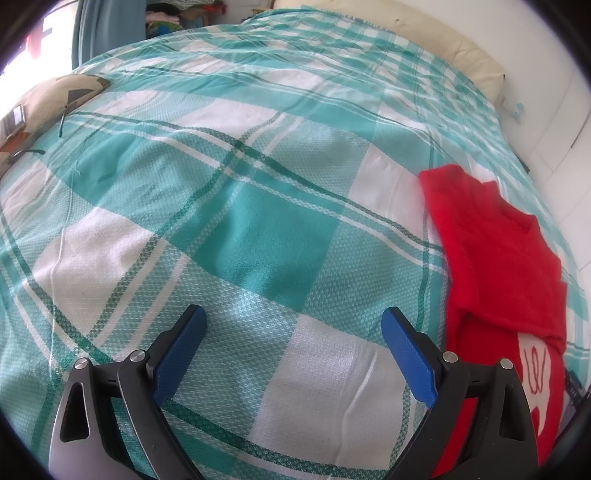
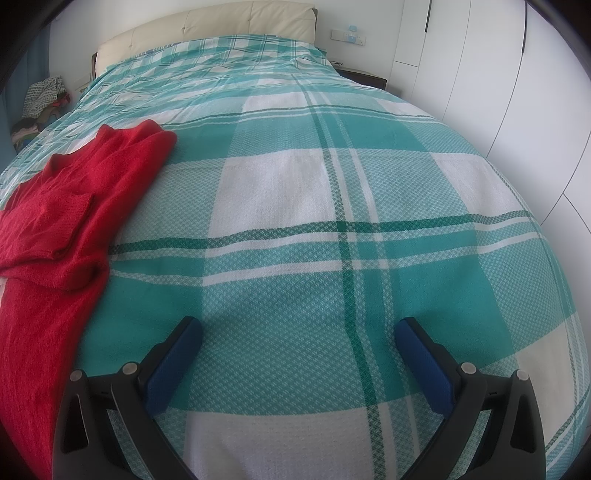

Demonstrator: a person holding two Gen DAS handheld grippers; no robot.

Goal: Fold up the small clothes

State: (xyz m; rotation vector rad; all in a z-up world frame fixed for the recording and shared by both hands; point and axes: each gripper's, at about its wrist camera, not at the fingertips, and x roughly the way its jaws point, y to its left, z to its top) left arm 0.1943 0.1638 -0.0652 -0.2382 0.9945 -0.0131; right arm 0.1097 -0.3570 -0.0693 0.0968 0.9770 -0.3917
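A red knitted sweater (image 1: 495, 254) lies on the teal and white checked bedspread (image 1: 258, 206), its sleeves folded in over the body; a white patch with red marks shows near its lower part. It is at the right in the left wrist view and at the left in the right wrist view (image 2: 66, 221). My left gripper (image 1: 293, 321) is open and empty above bare bedspread, left of the sweater. My right gripper (image 2: 297, 330) is open and empty above the bedspread (image 2: 332, 221), right of the sweater.
A cream padded headboard (image 2: 221, 26) stands at the far end of the bed. A patterned pillow (image 1: 44, 99) lies at the bed's left edge. White wardrobe doors (image 2: 498, 74) run along the right. A pile of clothes (image 2: 40, 107) sits beyond the bed's left side.
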